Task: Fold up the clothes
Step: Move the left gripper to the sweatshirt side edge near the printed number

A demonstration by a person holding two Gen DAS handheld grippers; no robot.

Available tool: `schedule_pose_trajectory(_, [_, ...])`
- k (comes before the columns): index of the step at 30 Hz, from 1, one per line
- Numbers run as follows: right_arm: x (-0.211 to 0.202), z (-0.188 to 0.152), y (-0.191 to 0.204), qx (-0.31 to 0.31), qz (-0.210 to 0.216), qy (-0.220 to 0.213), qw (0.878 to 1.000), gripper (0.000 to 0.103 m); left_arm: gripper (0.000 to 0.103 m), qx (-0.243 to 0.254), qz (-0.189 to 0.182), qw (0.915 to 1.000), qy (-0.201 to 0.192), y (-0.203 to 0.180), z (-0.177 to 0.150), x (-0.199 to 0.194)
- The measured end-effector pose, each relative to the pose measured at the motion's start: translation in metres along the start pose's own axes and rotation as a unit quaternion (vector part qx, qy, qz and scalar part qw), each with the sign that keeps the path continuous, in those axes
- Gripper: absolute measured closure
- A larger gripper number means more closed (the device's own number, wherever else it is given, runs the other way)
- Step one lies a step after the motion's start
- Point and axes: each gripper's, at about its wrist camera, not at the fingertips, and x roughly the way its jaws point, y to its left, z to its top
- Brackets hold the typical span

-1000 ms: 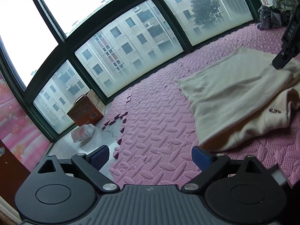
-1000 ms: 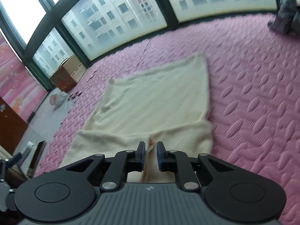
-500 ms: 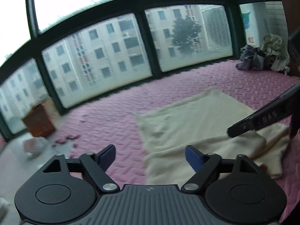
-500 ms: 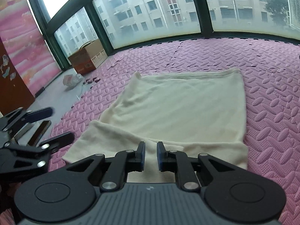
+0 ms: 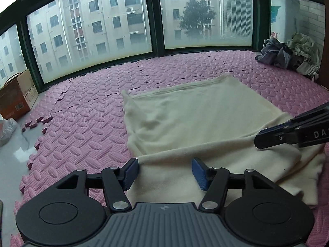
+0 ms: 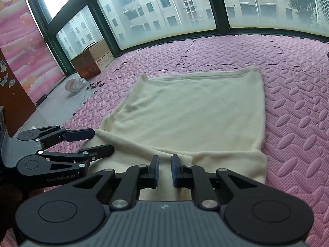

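Observation:
A cream garment [image 5: 205, 119] lies flat on the pink foam mat [image 5: 86, 127], its near end folded back over itself. My left gripper [image 5: 165, 173] hovers at the left corner of that near fold. Its jaws are closing and straddle the cloth edge, and the blue pads do not press on it. In the right wrist view the left gripper [image 6: 92, 142] shows at the left, at the same corner of the garment [image 6: 195, 111]. My right gripper [image 6: 164, 168] is shut on a pinch of the folded edge, with creases running into it. It also enters the left wrist view as the right gripper [image 5: 259, 142].
Large windows close off the far side of the mat. A cardboard box [image 6: 92, 61] and a plastic bag [image 6: 74, 84] sit on bare floor at the far left. A heap of clothes [image 5: 287, 55] lies at the far right corner. Loose mat pieces [image 5: 37, 123] edge the bare floor.
My left gripper swung right from the bare mat onto the garment's near left corner and its jaws narrowed. The right gripper stayed shut on the fold and shifted slightly.

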Motion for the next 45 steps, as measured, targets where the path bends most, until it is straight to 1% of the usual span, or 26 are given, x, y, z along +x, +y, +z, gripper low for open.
schedule_pose_trajectory(3, [-0.004,0.000,0.002,-0.014,0.003,-0.006,1.000,0.091,0.040,0.002,0.004,1.0000,0.003,-0.001,0.002,-0.001])
schedule_pose_trajectory(7, [-0.014,-0.001,0.009,-0.047,0.011,-0.016,0.999,0.090,0.041,0.009,0.018,0.9998,-0.002,-0.006,0.007,-0.008])
schedule_pose_trajectory(11, [-0.020,-0.009,0.013,-0.075,0.025,-0.008,0.997,0.090,0.039,0.018,0.028,0.9994,-0.001,-0.015,0.009,-0.013])
schedule_pose_trajectory(13, [-0.020,-0.014,0.012,-0.081,0.024,-0.001,0.996,0.089,0.035,0.024,0.032,0.9992,0.003,-0.020,0.009,-0.014])
schedule_pose_trajectory(17, [-0.022,-0.022,0.009,-0.089,0.027,0.000,0.996,0.085,0.032,0.035,0.040,0.9985,0.012,-0.030,0.007,-0.019])
schedule_pose_trajectory(19, [-0.028,-0.023,0.010,-0.098,0.026,-0.008,0.995,0.076,0.032,0.038,0.046,0.9981,0.013,-0.034,0.006,-0.023])
schedule_pose_trajectory(21, [-0.037,-0.025,0.011,-0.107,0.031,-0.016,0.994,0.075,0.029,0.036,0.050,0.9980,0.011,-0.036,0.006,-0.029])
schedule_pose_trajectory(23, [-0.043,-0.028,0.012,-0.114,0.033,-0.018,0.993,0.075,0.028,0.035,0.054,0.9979,0.010,-0.039,0.006,-0.036])
schedule_pose_trajectory(24, [-0.045,-0.030,0.012,-0.118,0.034,-0.015,0.992,0.075,0.028,0.035,0.052,0.9980,0.008,-0.041,0.006,-0.042])
schedule_pose_trajectory(26, [-0.047,-0.036,0.012,-0.130,0.030,-0.009,0.991,0.074,0.024,0.037,0.049,0.9981,0.001,-0.048,0.007,-0.052])
schedule_pose_trajectory(27, [-0.048,-0.039,0.012,-0.135,0.027,-0.005,0.990,0.074,0.020,0.041,0.053,0.9978,-0.003,-0.053,0.006,-0.057])
schedule_pose_trajectory(29, [-0.050,-0.045,0.012,-0.140,0.024,0.001,0.990,0.073,0.019,0.054,0.059,0.9968,-0.002,-0.060,0.005,-0.062])
schedule_pose_trajectory(32, [-0.059,-0.050,0.013,-0.149,0.023,0.000,0.989,0.072,0.019,0.077,0.056,0.9954,0.008,-0.064,0.000,-0.065])
schedule_pose_trajectory(34, [-0.068,-0.052,0.014,-0.163,0.020,-0.006,0.986,0.069,0.019,0.089,0.053,0.9945,0.014,-0.064,-0.002,-0.067])
schedule_pose_trajectory(37, [-0.079,-0.057,0.014,-0.179,0.014,-0.008,0.984,0.065,0.020,0.107,0.034,0.9935,0.017,-0.063,-0.007,-0.076])
schedule_pose_trajectory(41, [-0.089,-0.068,0.015,-0.200,0.003,0.001,0.980,0.065,0.021,0.155,0.009,0.9876,0.020,-0.065,-0.018,-0.087])
schedule_pose_trajectory(43, [-0.091,-0.074,0.018,-0.220,-0.005,0.009,0.975,0.065,0.022,0.173,-0.001,0.9846,0.025,-0.067,-0.024,-0.089])
schedule_pose_trajectory(45, [-0.093,-0.079,0.022,-0.238,-0.010,0.015,0.971,0.065,0.027,0.184,-0.010,0.9825,0.028,-0.067,-0.029,-0.090])
